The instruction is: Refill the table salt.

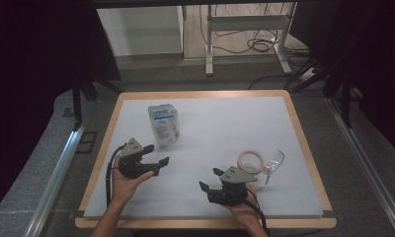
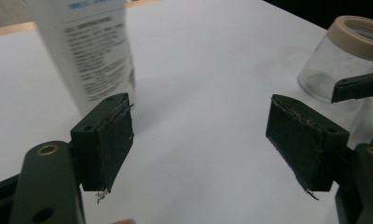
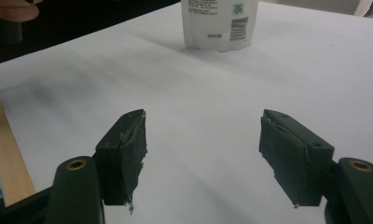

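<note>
A white printed pouch (image 1: 163,124) stands upright on the white table sheet (image 1: 220,128), left of centre. A clear glass jar (image 1: 273,161) with a beige rim (image 1: 250,161) sits at the right. My left gripper (image 1: 156,154) is held just in front of the pouch, open and with nothing between its fingers. In the left gripper view its jaws (image 2: 201,135) stand wide apart, the pouch (image 2: 91,51) close on the left and the jar (image 2: 334,60) farther off on the right. My right gripper (image 1: 210,178) is open and empty near the front edge, left of the jar. Its own view (image 3: 203,144) faces the pouch (image 3: 219,23).
The sheet lies on a wooden board whose rim (image 1: 304,143) shows all round. Dark curtains flank the table, and a metal frame with cables (image 1: 245,29) stands on the floor behind. A hand (image 3: 12,9) shows at the top left of the right gripper view.
</note>
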Demonstrator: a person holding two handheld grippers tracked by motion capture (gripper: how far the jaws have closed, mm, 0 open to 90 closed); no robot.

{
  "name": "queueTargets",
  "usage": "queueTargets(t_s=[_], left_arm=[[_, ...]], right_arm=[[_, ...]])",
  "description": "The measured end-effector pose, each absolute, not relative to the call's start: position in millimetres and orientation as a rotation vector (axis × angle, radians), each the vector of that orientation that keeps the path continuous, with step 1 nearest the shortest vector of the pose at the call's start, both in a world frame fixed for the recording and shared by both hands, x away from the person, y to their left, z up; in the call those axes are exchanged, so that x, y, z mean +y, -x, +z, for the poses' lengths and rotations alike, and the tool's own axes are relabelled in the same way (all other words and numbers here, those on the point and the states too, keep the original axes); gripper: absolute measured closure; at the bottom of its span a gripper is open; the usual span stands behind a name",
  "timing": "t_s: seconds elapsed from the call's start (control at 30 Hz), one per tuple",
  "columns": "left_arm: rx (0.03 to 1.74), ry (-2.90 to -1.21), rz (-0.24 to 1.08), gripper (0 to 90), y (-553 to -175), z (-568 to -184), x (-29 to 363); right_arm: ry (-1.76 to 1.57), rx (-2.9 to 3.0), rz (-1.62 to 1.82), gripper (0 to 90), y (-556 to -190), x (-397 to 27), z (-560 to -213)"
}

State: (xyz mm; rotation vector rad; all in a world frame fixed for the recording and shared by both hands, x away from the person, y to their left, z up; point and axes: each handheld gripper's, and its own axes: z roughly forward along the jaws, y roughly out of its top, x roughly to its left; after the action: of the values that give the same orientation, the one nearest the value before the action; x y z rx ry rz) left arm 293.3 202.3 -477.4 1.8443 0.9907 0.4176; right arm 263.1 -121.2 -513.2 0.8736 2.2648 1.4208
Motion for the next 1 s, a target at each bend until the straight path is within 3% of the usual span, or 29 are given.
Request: queueTargets(t_s=[0.5,0.77,0.93,1.0], left_arm=[[1.093,-1.793,0.492,26.9,-326,-478,233],[1.058,-1.809,0.57,34.4,-366,-468,226],[1.035,-1.795,0.571,38.7,-389,-459,224],[1.021,-1.776,0.528,44.5,-396,-459,225]], right_arm=[[-0.881,2.281,1.402,32.4,-268,-119,-521],[-0.872,2.286,1.393,32.4,-267,-117,-522],[-0.864,2.289,1.388,32.4,-266,-116,-523],[-0.862,2.291,1.386,32.4,-266,-116,-523]])
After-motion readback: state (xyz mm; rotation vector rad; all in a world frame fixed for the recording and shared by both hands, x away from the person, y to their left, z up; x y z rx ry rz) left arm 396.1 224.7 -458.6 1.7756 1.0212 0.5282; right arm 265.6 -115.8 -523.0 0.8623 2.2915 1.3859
